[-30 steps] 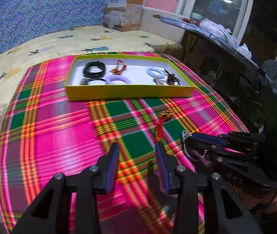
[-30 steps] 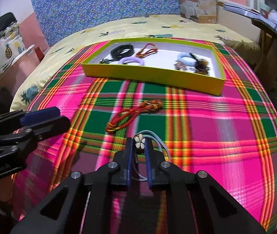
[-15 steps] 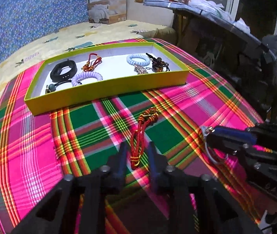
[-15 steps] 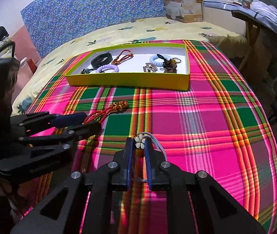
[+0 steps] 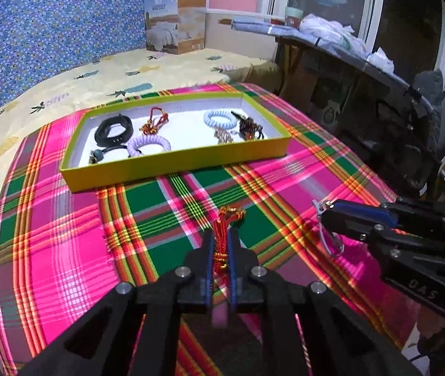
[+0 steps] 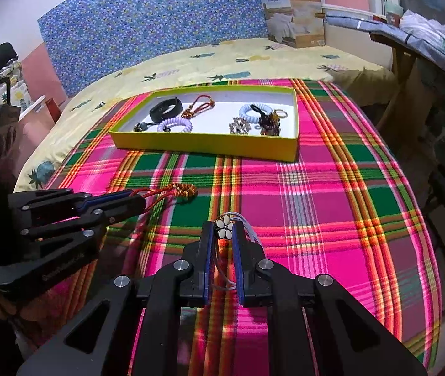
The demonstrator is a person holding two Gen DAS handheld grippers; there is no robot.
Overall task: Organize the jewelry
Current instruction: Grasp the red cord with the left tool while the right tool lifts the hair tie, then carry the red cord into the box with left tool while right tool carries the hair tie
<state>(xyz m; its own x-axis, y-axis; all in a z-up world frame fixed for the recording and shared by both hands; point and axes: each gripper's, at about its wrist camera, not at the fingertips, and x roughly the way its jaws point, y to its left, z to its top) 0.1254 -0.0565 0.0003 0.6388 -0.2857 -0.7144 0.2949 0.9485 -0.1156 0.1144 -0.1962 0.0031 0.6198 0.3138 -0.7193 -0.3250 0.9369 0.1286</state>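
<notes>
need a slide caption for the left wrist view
Left gripper shut on a red-and-gold cord bracelet over the plaid cloth, with the yellow jewelry tray ahead.

Both my grippers are matte black, angular frames with triangular cut-outs in the arms. My left gripper [image 5: 221, 244] carries two slim fingers [image 5: 209, 250] faced with blue pads, and round silver screw heads dot its linkage. My right gripper [image 6: 224, 235] is built the same: blue-lined fingers [image 6: 207, 244], silver screws at each joint. From the left wrist view, the right one's side plate bears raised lettering, too blurred to read with certainty. Fine embossed text, unreadable, runs along my left one's side in the right wrist view.
</notes>
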